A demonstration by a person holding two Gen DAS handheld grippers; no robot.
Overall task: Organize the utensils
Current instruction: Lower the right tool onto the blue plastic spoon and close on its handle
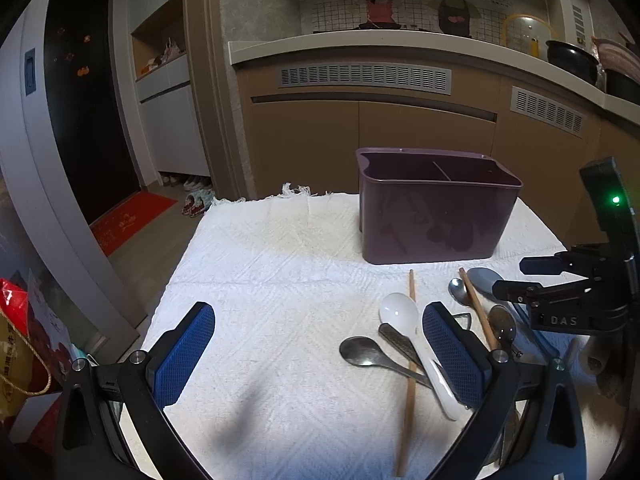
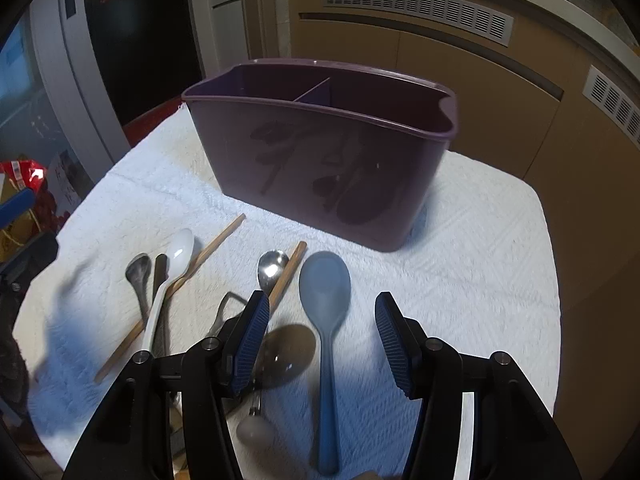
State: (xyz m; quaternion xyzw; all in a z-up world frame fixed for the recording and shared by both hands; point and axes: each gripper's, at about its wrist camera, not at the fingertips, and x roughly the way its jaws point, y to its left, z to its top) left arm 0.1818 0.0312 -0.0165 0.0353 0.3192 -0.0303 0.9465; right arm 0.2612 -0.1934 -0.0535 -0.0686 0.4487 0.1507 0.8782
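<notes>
1. Right wrist view, nearest: the right gripper (image 2: 320, 344) points steeply down at the cloth, jaws about half apart and holding nothing. The blue silicone spoon (image 2: 325, 300) lies between the pads without touching either, its handle running toward the camera.
2. Left wrist view, nearest: the left gripper (image 1: 320, 344) tilts gently down over the white cloth (image 1: 260, 280), jaws wide apart and empty. Its right finger (image 1: 452, 356) overlaps the heap of utensils.
3. Counted on the cloth: two wooden chopsticks, one (image 2: 172, 296) crossing under the white plastic spoon (image 2: 172, 276), the other (image 2: 288, 272) beside the blue spoon.
4. Metal spoons: three plain to see, a dull one (image 2: 138, 276) at the left, a shiny small one (image 2: 272, 266) and a large one (image 2: 286, 354) under the right gripper's left finger. Further dark handles lie in the heap; I cannot tell what they are.
5. Farthest: one purple utensil holder (image 2: 320, 160) stands upright on the cloth, with one divider making two compartments, nothing showing above its rim.
</notes>
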